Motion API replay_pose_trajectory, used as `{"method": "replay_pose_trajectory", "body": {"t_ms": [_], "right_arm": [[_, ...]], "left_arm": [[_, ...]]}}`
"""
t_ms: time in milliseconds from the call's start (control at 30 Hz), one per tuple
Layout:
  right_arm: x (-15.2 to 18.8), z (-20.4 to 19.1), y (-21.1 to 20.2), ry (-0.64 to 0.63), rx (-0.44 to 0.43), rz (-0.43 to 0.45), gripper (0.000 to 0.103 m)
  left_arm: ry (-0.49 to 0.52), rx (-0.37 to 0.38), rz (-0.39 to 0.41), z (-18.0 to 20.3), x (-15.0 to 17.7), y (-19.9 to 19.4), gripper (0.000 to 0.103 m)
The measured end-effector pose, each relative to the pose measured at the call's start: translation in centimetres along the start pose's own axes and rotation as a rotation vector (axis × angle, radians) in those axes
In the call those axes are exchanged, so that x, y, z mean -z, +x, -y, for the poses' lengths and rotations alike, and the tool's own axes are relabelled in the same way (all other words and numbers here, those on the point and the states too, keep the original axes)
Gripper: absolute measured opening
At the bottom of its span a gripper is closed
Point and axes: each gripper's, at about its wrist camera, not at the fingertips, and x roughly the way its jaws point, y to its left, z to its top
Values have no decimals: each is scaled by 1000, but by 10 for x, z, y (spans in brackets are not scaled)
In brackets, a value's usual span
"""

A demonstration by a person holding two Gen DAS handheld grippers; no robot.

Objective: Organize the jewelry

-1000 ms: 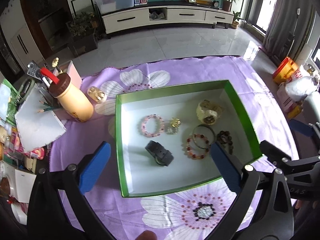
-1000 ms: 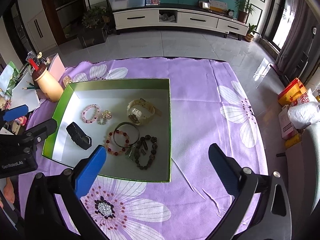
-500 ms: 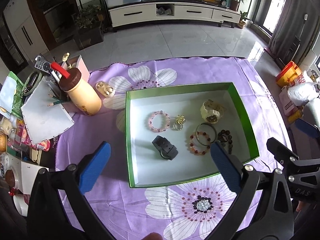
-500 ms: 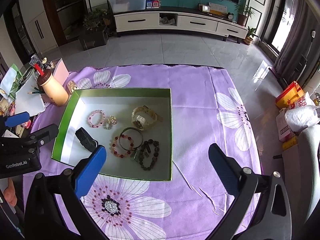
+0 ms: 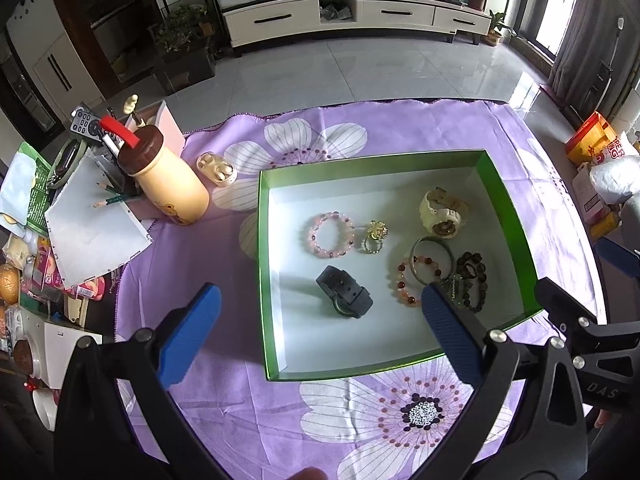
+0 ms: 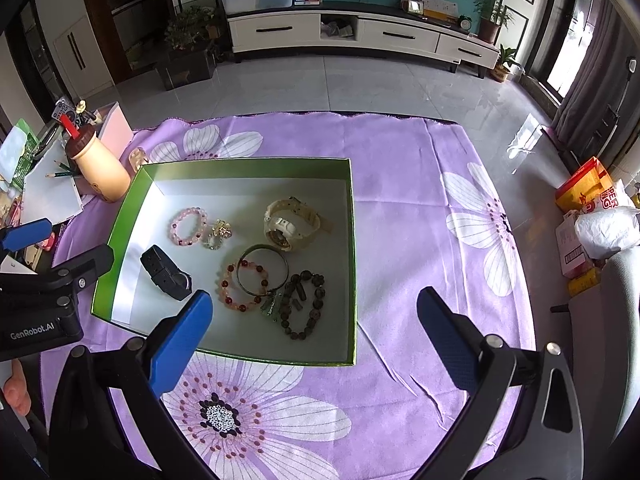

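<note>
Both grippers up above the table, neither touching anything. My left gripper (image 5: 320,330) has its jaws spread wide, nothing between the blue ribbed pads (image 5: 188,334). Right gripper (image 6: 314,338) same: jaws wide apart, holding nothing.

All the jewelry sits in the green box (image 6: 352,240), a shallow rectangular card tray with glossy green walls and a flat white floor, on the purple tablecloth (image 6: 420,208), soft fabric printed with big white flowers, slightly creased near the box's right corner.

Inside the box:
- pink bead bracelet (image 5: 331,235), round translucent beads, far left, lying flat
- gold ring (image 5: 374,236) with an ornate flower-shaped top, just beside the pink one
- cream watch (image 5: 440,214), chunky matte plastic strap, curled, far right
- black watch (image 5: 344,292), wide rubbery strap with holes, lying near the left wall, apart from the rest
- red bead bracelet (image 6: 240,286), mixed red and pale beads, overlapped by the thin dark bangle (image 6: 262,270), smooth plain hoop
- dark wooden bead bracelet (image 6: 306,306), rough brown beads, touching the bangle's edge, nearest the right wall

Off the box, left side: a cream bottle-shaped pen holder (image 5: 168,184) with brown cap, and a small open earbud case (image 5: 218,170) beside it.
</note>
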Motion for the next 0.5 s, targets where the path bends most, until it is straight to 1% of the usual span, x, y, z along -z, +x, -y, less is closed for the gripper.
{"method": "replay_pose_trajectory", "body": {"t_ms": [500], "right_arm": [[0, -4, 15, 2, -1, -17, 102]], "left_arm": [[-1, 2, -8, 3, -1, 11, 101]]}}
